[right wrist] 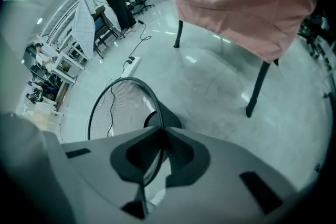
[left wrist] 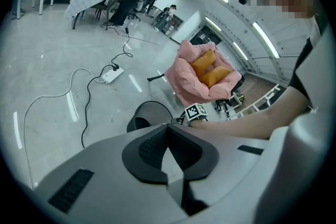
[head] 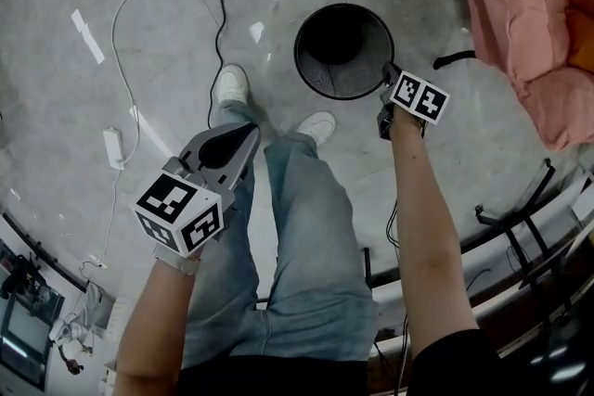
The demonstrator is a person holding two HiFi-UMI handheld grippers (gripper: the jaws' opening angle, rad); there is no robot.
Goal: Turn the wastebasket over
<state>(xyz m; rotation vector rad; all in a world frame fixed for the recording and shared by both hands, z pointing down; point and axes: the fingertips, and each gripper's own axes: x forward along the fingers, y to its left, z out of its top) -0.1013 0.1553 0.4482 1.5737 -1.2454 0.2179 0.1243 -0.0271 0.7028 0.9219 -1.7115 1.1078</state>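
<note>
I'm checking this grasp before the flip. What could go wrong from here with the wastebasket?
1. The right gripper pinches only the thin rim on one side of the mesh wastebasket, so it may swing or slip once lifted.
2. The left gripper is shut, empty and away from it, giving no second support.
3. The person's shoe is close by; the tipped basket might catch it.

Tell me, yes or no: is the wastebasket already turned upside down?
No, the wastebasket has its open mouth facing up, with its dark inside showing in the head view.
</note>
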